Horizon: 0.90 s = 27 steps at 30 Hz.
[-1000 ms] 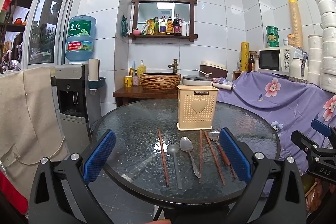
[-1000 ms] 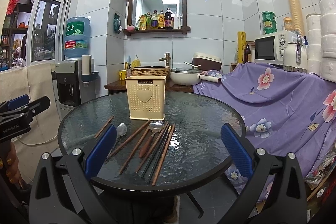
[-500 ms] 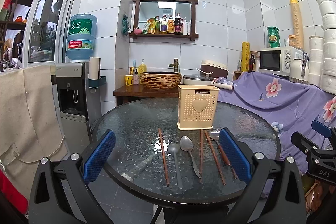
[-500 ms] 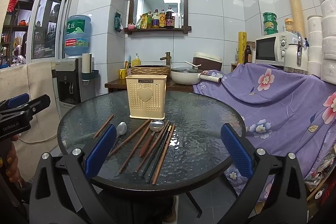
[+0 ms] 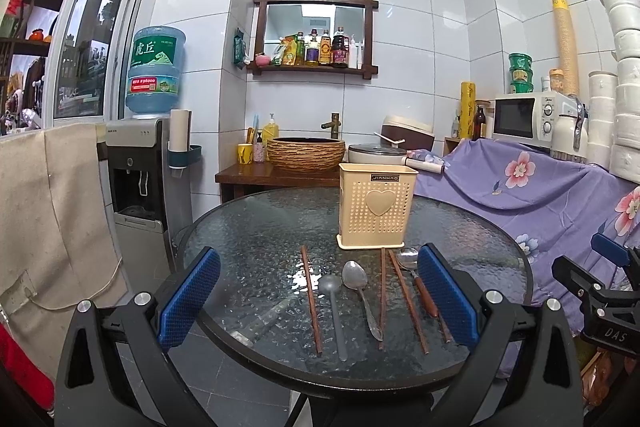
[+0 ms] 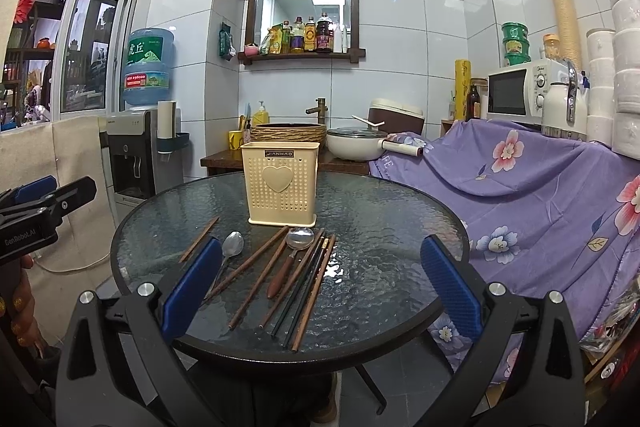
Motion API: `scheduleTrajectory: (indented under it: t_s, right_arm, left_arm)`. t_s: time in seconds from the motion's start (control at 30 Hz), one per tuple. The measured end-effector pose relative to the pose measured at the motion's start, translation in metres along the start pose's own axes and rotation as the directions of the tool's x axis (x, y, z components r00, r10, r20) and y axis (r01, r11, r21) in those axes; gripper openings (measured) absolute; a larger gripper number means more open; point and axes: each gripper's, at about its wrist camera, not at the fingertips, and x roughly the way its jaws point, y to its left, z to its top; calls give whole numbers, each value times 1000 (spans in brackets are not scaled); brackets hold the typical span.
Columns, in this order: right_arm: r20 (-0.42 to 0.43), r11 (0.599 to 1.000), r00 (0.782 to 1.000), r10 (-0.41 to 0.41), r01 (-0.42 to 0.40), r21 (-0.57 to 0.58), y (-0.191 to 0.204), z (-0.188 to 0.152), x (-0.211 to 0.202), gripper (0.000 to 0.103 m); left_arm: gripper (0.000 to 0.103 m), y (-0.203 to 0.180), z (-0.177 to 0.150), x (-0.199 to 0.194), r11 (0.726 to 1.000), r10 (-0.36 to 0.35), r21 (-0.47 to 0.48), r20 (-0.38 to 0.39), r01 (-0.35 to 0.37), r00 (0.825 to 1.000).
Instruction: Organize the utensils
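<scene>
A cream perforated utensil holder (image 5: 375, 207) (image 6: 281, 182) with a heart stands upright on the round glass table (image 5: 256, 243) (image 6: 384, 227). In front of it lie loose utensils: brown chopsticks (image 5: 310, 297) (image 6: 256, 277), a metal spoon (image 5: 360, 293) (image 6: 231, 251), a dark grey spoon (image 5: 334, 309), a wooden-handled spoon (image 5: 418, 281) (image 6: 291, 257) and dark chopsticks (image 6: 305, 289). My left gripper (image 5: 318, 297) is open and empty, held at the table's near edge. My right gripper (image 6: 320, 287) is open and empty, also at the near edge.
A purple flowered cloth (image 5: 540, 187) (image 6: 540, 187) covers furniture to the right, with a microwave (image 5: 524, 117) on top. A water dispenser (image 5: 140, 171) stands left. A wooden stand with a woven basin (image 5: 306, 154) and a pot (image 6: 356, 143) is behind the table.
</scene>
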Motion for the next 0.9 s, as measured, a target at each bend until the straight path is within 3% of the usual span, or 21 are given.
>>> scheduleTrajectory:
  t_s: [0.77,0.9]
  right_arm:
    - [-14,1000,1000,3,-3,-4,1,-4,4,98]
    - [-41,1000,999,-1,1,-7,2,-5,10,98]
  left_arm:
    - [97,0,-1,1,1000,-6,-2,-5,6,1000]
    - [97,2,-1,9,1000,-5,-4,-33,5,999]
